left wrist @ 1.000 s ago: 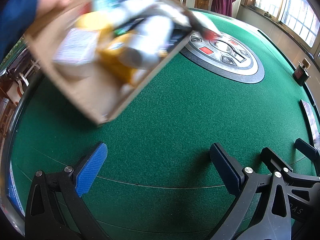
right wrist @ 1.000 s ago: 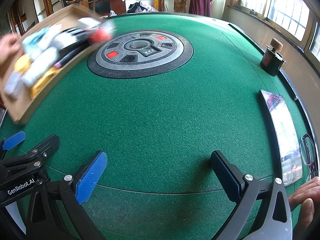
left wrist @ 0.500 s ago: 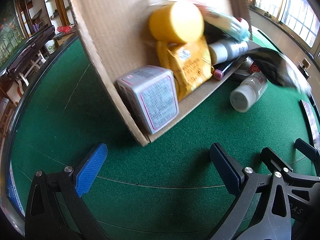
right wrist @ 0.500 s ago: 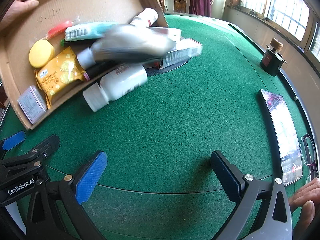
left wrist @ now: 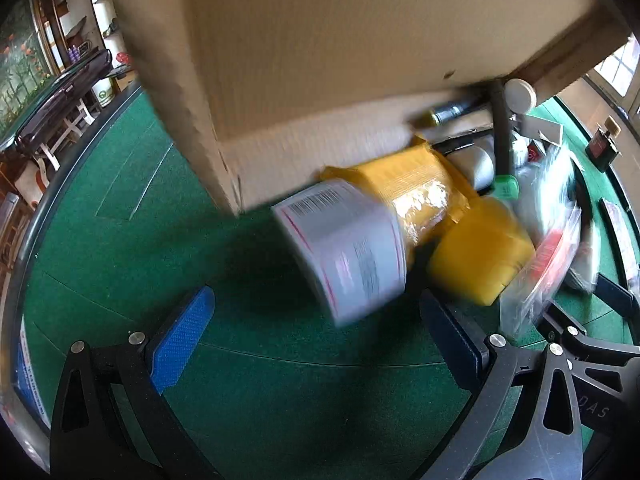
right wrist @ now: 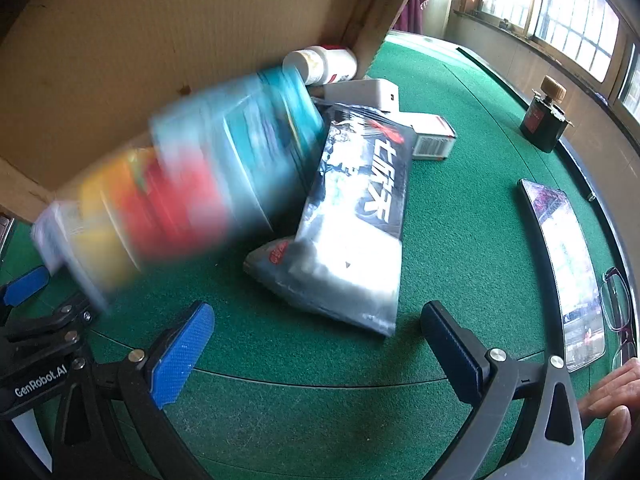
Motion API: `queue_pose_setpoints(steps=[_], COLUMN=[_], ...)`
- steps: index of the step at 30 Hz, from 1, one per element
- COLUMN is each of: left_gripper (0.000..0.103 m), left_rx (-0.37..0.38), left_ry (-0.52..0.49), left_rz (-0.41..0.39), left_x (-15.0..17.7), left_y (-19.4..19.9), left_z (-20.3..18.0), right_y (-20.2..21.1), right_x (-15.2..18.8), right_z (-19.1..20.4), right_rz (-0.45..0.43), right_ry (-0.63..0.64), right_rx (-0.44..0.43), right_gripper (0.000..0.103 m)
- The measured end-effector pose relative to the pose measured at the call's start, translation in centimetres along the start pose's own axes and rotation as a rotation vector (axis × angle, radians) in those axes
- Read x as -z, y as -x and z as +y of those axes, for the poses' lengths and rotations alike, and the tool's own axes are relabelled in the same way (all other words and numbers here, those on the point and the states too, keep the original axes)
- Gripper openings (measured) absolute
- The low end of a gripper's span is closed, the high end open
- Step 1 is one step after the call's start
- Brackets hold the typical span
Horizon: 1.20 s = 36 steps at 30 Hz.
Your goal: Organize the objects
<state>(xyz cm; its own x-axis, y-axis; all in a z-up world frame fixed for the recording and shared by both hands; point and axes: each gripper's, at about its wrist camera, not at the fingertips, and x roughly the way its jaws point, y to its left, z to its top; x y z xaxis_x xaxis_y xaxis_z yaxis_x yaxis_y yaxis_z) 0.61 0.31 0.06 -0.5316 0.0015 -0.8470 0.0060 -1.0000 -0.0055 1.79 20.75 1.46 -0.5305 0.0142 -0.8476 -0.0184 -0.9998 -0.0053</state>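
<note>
Both grippers rest spread and empty on the bench; the silver-black packet lies lengthwise dead ahead of the right gripper, nearer it than the left gripper.

Matt cardboard box, felt-like green table, glossy plastic packet.

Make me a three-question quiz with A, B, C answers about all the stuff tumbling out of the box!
1. Where is the dark bottle with the cork top?
A. by the table's far right edge
B. inside the box
C. between the right claw's fingers

2. What colour is the tabletop?
A. red
B. green
C. white

3. How is the cardboard box?
A. flat on the table
B. closed with tape
C. tipped up, spilling things

Answers:
1 A: the dark bottle stands alone near the rim.
2 B: the tabletop is green felt.
3 C: the cardboard box hangs tilted above the spilled pile.
</note>
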Motion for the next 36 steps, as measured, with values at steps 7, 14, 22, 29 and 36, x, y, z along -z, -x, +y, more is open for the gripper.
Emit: queue_pose_setpoints(steps=[7, 14, 22, 29, 36], left_gripper=[0.103, 0.103, 0.103, 0.103, 0.103], left_rx=[0.001, 0.001, 0.001, 0.001, 0.001], left_ry=[0.0, 0.0, 0.0, 0.0, 0.0], left_rz=[0.001, 0.001, 0.001, 0.001, 0.001], left_x=[-0.07, -0.07, -0.05, -0.03, -0.01], left_y=[0.0, 0.0, 0.02, -0.05, -0.03], left_z=[-0.32, -0.44, -0.5, -0.53, -0.49], right_y=[0.11, 0.04, 0.0, -0.08, -0.06], right_x=[0.09, 0.07, 0.04, 0.01, 0.04], right_z=[0.0, 0.12, 0.06, -0.03, -0.03], right_rz=[0.0, 0.0, 0.0, 0.0, 0.0], right_ry=[0.0, 0.0, 0.001, 0.001, 0.001], right_rx=[0.0, 0.0, 0.0, 0.0, -0.001], right_gripper=[0.103, 0.103, 0.103, 0.103, 0.103])
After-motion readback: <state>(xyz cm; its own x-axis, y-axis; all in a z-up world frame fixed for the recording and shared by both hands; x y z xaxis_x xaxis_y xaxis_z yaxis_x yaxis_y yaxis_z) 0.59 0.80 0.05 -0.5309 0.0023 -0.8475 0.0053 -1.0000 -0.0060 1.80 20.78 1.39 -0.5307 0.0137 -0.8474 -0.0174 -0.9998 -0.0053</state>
